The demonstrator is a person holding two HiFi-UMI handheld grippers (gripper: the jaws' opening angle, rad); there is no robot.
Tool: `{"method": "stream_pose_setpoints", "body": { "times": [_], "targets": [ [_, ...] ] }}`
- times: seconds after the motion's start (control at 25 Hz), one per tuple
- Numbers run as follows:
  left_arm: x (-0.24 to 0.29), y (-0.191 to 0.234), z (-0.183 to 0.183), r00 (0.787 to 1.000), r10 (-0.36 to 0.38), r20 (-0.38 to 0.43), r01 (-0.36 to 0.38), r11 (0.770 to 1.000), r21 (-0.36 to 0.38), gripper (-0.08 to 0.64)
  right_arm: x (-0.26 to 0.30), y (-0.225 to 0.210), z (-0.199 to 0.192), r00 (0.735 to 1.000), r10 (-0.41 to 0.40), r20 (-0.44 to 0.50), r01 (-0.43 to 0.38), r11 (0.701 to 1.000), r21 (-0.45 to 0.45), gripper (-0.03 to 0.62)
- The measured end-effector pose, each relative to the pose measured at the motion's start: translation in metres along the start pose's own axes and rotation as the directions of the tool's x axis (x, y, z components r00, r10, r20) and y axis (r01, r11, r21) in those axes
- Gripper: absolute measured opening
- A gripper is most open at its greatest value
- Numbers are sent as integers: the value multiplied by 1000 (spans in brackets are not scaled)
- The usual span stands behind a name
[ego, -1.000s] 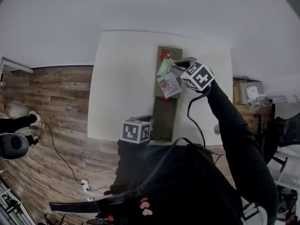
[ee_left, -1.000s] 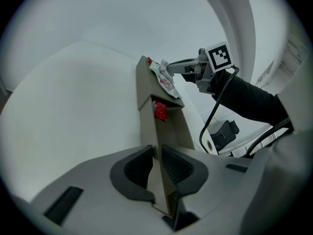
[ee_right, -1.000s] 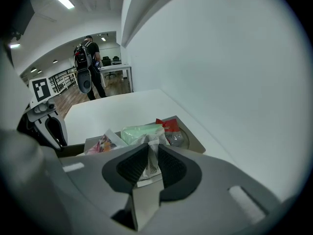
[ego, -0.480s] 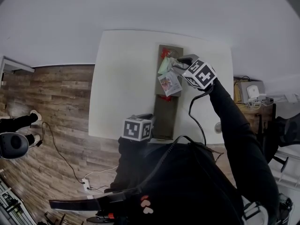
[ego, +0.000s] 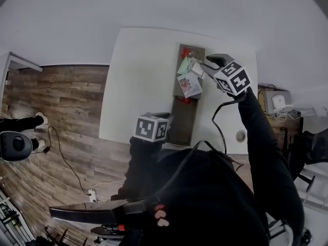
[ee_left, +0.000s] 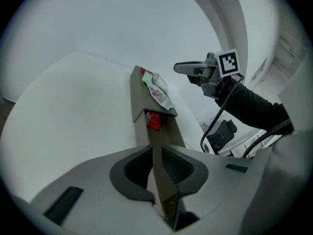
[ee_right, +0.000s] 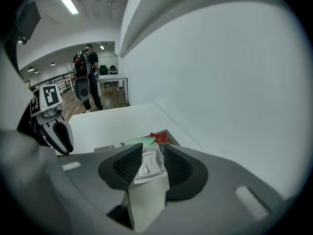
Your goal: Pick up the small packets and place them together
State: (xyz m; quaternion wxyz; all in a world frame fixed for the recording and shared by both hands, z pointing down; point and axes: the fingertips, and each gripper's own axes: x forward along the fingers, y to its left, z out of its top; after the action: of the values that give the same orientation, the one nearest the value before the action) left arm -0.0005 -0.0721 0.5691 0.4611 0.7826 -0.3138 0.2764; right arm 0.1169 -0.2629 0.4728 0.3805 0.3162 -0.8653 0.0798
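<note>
The long brown tray [ego: 182, 122] is pinched at its 6 o'clock end by the left tongs [ego: 166, 130], exactly as a second ago. The pile of small packets [ego: 189, 78] is gathered at the tray's 12 o'clock end. The right tongs [ego: 206, 64] were pressed down on the pile a second ago. They have since been lifted clear and are held at the pile's 3 o'clock. Their jaws have just been opening and are now spread, with nothing gripped.

In the left gripper view, the tray's thin wall is seen clamped between the ribbed pads. A red packet [ee_left: 153, 121] is also shown lying alone in the tray, at 6 o'clock of the pile. In the right gripper view, a white packet [ee_right: 148, 164] is framed by the gap between the spread jaws and lies on the pile. A green packet [ee_right: 139, 142] and a second red packet [ee_right: 159, 137] are seen beyond it at 12 o'clock. Only this view shows a person with a backpack [ee_right: 87, 75], standing by another table [ee_right: 113, 78] at 10 o'clock.

The white worktop [ego: 138, 81] is set against a pale wall [ego: 154, 9] at 12 o'clock. A wood-plank floor [ego: 61, 101] is seen at 9 o'clock, with a power strip [ego: 93, 193] and its cable at 7 o'clock.
</note>
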Motion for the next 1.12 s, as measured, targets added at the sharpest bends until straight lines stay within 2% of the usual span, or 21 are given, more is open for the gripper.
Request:
{"method": "stream_pose_setpoints", "body": {
  "times": [0.08, 0.12, 0.2, 0.24, 0.4, 0.52, 0.56, 0.6, 0.72, 0.88, 0.96, 1.12],
  "targets": [
    [-6, -4, 9, 1000, -10, 26, 9, 1000, 18, 60, -17, -1, 3, 999, -24, 45, 22, 999, 42, 131],
    [-9, -7, 14, 999, -14, 39, 13, 999, 30, 60, -27, -3, 5, 996, -44, 76, 39, 997, 71, 108],
    [-15, -13, 29, 997, -23, 71, 19, 998, 57, 60, -51, -10, 9, 984, -99, 148, 78, 987, 142, 19],
    [-18, -16, 38, 995, -25, 92, 19, 997, 69, 60, -64, -13, 10, 976, -122, 182, 89, 980, 178, 2],
    [-26, -32, 68, 986, -39, 165, 21, 993, 112, 60, -109, -13, 10, 942, -168, 290, 82, 954, 287, 2],
    [-33, -46, 87, 981, -47, 186, 17, 987, 162, 58, -141, -9, 10, 908, -229, 351, 107, 936, 335, 1],
    [-36, -50, 92, 981, -43, 187, 10, 985, 174, 30, -150, -7, 11, 898, -248, 364, 117, 931, 346, 1],
    [-40, -53, 98, 981, -40, 192, 4, 983, 185, 9, -158, -5, 12, 888, -266, 375, 127, 926, 356, 0],
    [-52, -64, 118, 968, -48, 245, -3, 979, 205, 9, -178, 2, 16, 862, -314, 398, 152, 910, 387, 0],
    [-69, -76, 148, 928, -39, 371, -36, 980, 194, 2, -186, 13, 17, 834, -387, 392, 202, 877, 436, 0],
    [-70, -80, 155, 916, -4, 401, -75, 981, 179, 2, -182, 22, 13, 833, -398, 385, 206, 869, 451, 0],
    [-61, -87, 152, 916, 59, 398, -143, 972, 185, 2, -169, 34, 1, 847, -386, 367, 183, 858, 479, 0]
  ]
}}
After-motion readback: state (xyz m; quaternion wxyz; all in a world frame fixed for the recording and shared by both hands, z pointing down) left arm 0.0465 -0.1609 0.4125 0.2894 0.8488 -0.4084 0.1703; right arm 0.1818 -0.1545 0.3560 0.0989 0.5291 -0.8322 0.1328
